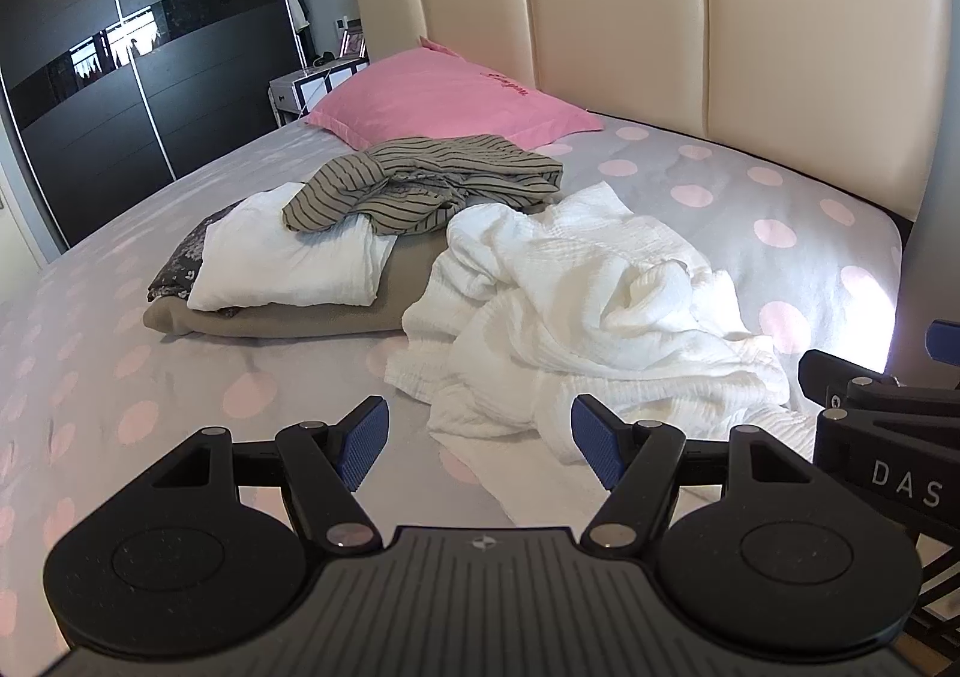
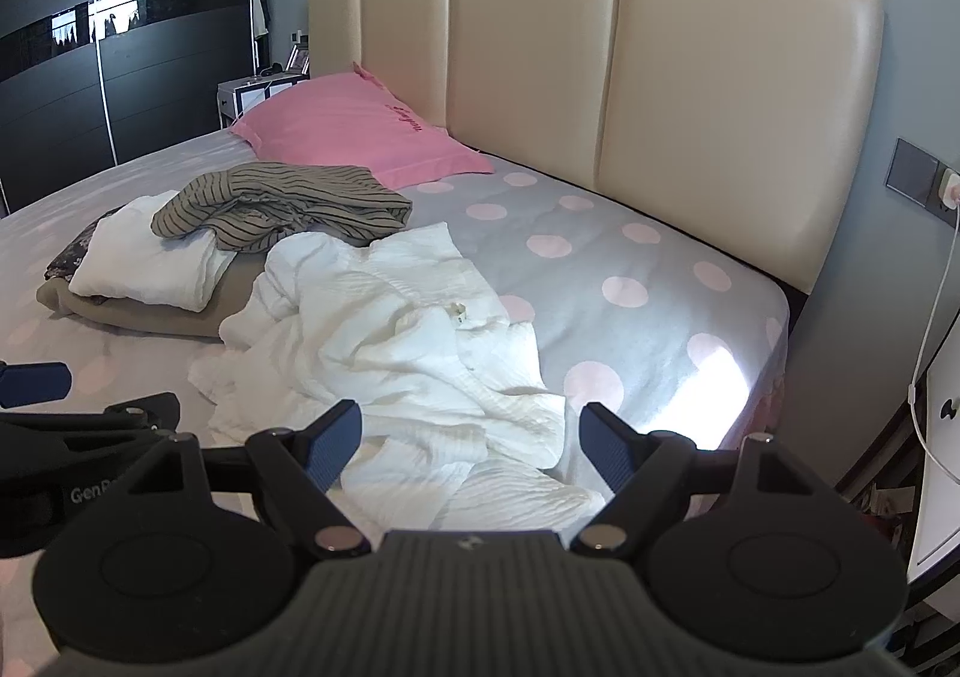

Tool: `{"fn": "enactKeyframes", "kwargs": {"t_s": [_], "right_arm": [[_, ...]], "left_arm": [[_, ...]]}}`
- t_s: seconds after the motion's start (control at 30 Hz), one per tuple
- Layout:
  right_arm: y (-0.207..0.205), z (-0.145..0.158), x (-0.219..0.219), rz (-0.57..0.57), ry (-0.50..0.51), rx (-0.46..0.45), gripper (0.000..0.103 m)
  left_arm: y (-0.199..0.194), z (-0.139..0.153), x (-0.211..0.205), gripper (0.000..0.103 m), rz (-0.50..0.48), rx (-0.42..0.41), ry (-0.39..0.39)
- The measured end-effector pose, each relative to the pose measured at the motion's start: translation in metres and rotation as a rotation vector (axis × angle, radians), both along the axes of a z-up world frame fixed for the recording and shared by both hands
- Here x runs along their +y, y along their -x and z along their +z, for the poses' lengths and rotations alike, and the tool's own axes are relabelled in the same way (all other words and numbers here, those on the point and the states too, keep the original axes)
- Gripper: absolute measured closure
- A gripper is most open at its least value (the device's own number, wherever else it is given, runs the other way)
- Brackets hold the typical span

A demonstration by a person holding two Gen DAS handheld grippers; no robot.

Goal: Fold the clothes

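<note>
Pink pillow [image 1: 447, 98] behind striped garment [image 1: 420, 179]

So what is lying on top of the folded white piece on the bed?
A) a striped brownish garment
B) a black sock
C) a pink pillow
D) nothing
A: the striped brownish garment lies crumpled, partly across the folded white piece, while the pink pillow sits farther back by the headboard.

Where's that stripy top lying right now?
The striped top lies crumpled mid-bed, just in front of the pink pillow, draped over the folded white garment on the pile.
</note>
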State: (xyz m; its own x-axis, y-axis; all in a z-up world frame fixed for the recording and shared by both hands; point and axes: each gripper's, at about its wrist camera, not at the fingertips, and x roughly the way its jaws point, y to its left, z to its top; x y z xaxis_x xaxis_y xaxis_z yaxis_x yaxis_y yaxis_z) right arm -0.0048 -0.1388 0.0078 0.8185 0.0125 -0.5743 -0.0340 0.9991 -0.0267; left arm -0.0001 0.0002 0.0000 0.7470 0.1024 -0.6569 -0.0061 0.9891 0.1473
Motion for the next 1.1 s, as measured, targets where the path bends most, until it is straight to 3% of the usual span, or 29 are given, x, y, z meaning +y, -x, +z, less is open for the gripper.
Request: {"fn": "enactKeyframes", "kwargs": {"t_s": [1.1], "right_arm": [[0.004, 0.000, 0.015, 0.041, 0.021, 0.004, 0.021]], "left_arm": [[0.004, 0.000, 0.012, 0.037, 0.025, 0.018, -0.004]]}}
